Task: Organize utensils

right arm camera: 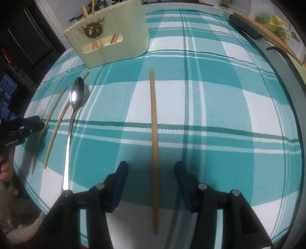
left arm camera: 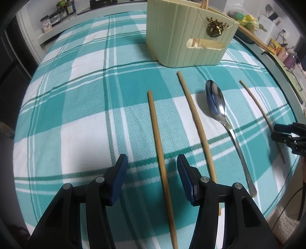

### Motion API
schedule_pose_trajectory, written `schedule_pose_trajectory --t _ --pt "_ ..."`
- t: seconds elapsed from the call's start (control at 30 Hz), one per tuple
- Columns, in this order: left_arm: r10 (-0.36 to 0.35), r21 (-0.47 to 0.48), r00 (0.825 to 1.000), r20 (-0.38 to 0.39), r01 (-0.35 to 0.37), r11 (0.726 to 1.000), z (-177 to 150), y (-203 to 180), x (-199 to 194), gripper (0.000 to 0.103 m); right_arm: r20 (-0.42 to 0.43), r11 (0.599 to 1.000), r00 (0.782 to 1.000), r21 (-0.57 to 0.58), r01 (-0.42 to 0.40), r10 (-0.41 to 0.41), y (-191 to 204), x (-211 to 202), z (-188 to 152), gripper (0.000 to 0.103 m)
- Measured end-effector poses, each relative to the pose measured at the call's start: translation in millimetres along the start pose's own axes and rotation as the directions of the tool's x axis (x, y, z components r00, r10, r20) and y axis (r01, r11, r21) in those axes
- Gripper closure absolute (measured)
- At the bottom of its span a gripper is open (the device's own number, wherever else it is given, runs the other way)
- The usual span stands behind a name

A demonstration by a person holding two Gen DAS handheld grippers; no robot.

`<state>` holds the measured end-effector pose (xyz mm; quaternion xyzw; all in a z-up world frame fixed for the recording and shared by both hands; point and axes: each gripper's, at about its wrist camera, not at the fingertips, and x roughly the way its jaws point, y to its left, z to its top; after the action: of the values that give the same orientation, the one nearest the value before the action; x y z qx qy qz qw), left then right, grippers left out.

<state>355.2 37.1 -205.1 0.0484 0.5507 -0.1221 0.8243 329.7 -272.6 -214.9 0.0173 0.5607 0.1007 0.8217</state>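
Observation:
My left gripper (left arm camera: 151,178) is open, its jaws either side of the leftmost wooden chopstick (left arm camera: 159,145) lying on the cloth. A second chopstick (left arm camera: 195,118), a metal spoon (left arm camera: 220,107) and a third chopstick (left arm camera: 258,107) lie to its right. My right gripper (right arm camera: 152,182) is open, straddling that third chopstick (right arm camera: 154,134); it shows at the right edge of the left wrist view (left arm camera: 286,134). The cream utensil holder (left arm camera: 183,38) stands behind, with chopsticks inside; it also shows in the right wrist view (right arm camera: 112,40). The spoon (right arm camera: 76,99) lies left there.
A teal and white plaid cloth (left arm camera: 86,115) covers the round table. Jars (left arm camera: 57,13) stand on a shelf at the back left. A wooden stick and yellow-green clutter (right arm camera: 271,21) sit beyond the table's right rim.

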Motion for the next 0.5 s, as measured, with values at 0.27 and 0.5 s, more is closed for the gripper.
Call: schedule_pose_trajectory --t 0.27,0.5 --pt "0.024 0.015 0.999 -0.040 -0.023 1.000 34.4 -0.9 23.4 0.063 -0.039 0.994 0.996 -0.085 0.072 -0.075 5.5 19.4 49.7 0.072" --pt "0.056 0.033 0.998 -0.040 -0.054 0.998 57.3 -10.9 34.5 0.078 -0.037 0.990 0.995 -0.109 0.090 -0.095 7.4 37.6 93.1 0.093"
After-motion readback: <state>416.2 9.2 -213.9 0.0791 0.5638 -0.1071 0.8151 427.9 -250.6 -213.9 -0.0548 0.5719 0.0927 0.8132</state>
